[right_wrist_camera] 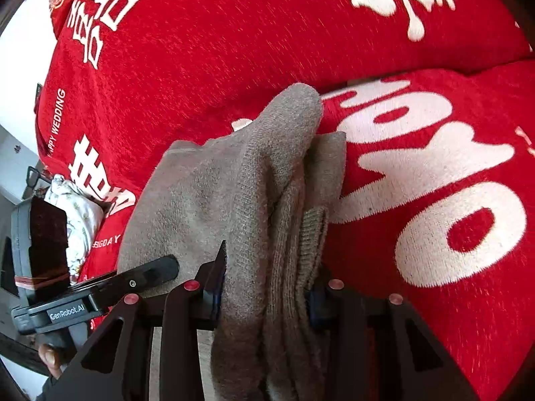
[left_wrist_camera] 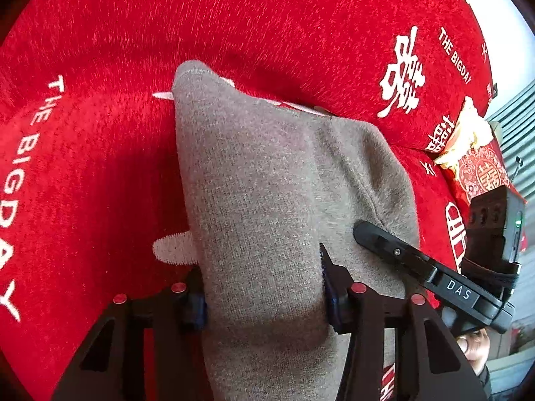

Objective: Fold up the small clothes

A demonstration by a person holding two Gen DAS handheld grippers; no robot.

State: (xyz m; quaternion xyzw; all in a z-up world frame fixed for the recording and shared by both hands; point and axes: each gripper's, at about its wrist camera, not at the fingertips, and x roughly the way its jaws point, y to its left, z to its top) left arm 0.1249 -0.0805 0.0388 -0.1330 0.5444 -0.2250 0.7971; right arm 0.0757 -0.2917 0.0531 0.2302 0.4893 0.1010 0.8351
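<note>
A grey-brown knitted garment lies folded over on a red bed cover. My left gripper is shut on its near part, the cloth bunched between the jaws. In the right wrist view the same garment shows several folded layers, and my right gripper is shut on its near edge. The right gripper also shows in the left wrist view, one fingertip resting on the cloth. The left gripper shows in the right wrist view, beside the garment's left edge.
The red cover has white lettering and Chinese characters and fills both views. A red and gold packet lies at its right edge. A white patterned bundle sits at the left in the right wrist view.
</note>
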